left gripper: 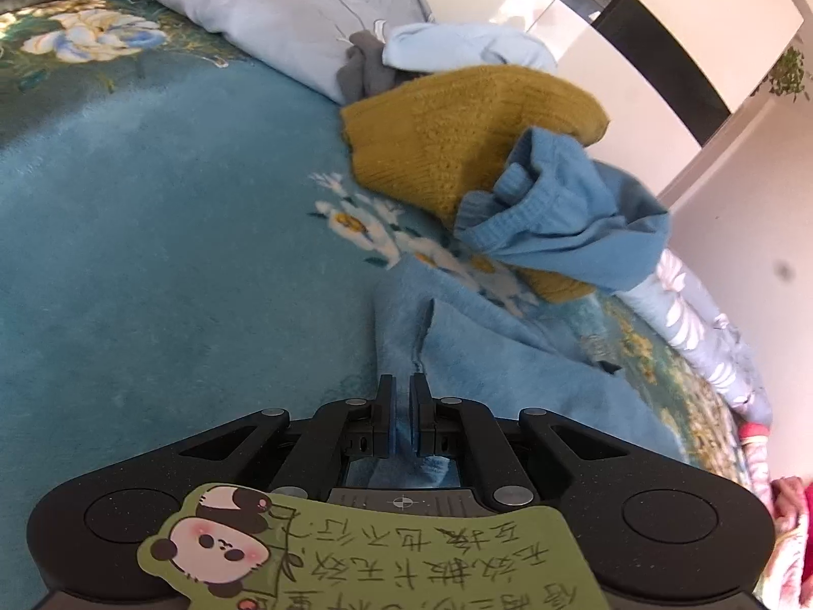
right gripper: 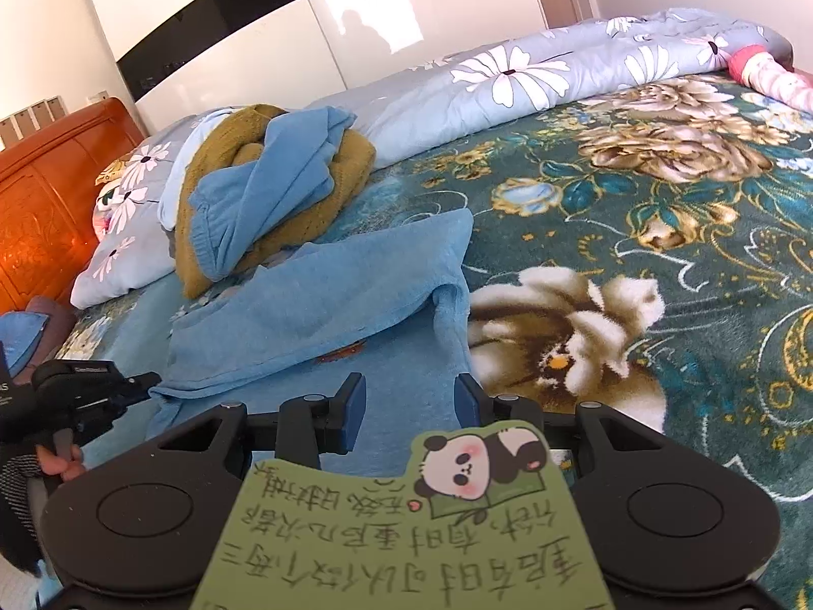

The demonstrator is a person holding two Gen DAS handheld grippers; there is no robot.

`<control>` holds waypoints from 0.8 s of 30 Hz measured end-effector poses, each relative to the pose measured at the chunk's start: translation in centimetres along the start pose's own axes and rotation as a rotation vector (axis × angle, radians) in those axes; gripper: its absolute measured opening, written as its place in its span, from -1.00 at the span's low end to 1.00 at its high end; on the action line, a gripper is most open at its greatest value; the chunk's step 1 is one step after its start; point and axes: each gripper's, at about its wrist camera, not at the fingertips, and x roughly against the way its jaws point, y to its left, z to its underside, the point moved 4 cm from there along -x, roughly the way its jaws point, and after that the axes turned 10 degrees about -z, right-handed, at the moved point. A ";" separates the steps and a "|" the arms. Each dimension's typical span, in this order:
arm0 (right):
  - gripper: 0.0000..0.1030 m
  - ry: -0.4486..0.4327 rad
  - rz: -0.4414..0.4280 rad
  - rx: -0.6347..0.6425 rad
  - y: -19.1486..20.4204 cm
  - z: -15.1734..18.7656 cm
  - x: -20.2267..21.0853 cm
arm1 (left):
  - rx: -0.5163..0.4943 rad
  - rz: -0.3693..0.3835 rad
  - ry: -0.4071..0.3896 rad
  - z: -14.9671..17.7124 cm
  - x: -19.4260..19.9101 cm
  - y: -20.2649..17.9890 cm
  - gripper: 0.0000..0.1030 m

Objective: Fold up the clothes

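Now left gripper (left gripper: 402, 409) clamping blue garment (right gripper: 325, 305) edge; right gripper (right gripper: 409, 409) hanging unclenched over near hem, garment stretching away toward pile.

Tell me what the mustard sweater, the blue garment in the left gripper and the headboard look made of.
Mustard sweater: chunky knit, likely wool or acrylic; visible ribbing.
Blue garment: soft matte fleece or brushed cotton, judging by its fuzzy nap.
Headboard: glossy varnished wood, orange with carved panels.

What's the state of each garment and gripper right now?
Left gripper: shut on blue garment's edge.
Right gripper: open, over the garment, gripping nothing.
Blue garment: spread on bed, partly folded.
Mustard sweater: unfolded, in pile.
Blue pants: crumpled on sweater.
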 end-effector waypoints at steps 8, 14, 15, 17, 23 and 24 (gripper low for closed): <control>-0.19 0.015 0.043 0.025 -0.8 0.4 3.5 | -0.166 0.029 0.017 2.8 7.1 2.0 0.00; -0.17 0.070 0.061 0.040 -1.7 1.4 4.7 | -0.178 0.020 0.047 2.4 7.1 3.9 0.65; -0.15 0.075 0.047 0.042 -1.7 1.0 4.2 | -0.164 0.029 0.054 1.8 6.7 3.9 0.68; -0.09 0.084 0.012 0.023 -1.9 -0.2 3.1 | -0.173 0.049 0.069 0.7 5.5 3.3 0.82; -0.01 0.112 -0.035 -0.026 -2.9 -3.6 -1.8 | -0.291 0.041 0.070 -2.2 0.6 0.0 0.99; -0.01 0.119 -0.043 -0.032 -3.3 -4.2 -2.9 | -0.313 0.044 0.080 -2.6 -0.6 -0.6 0.99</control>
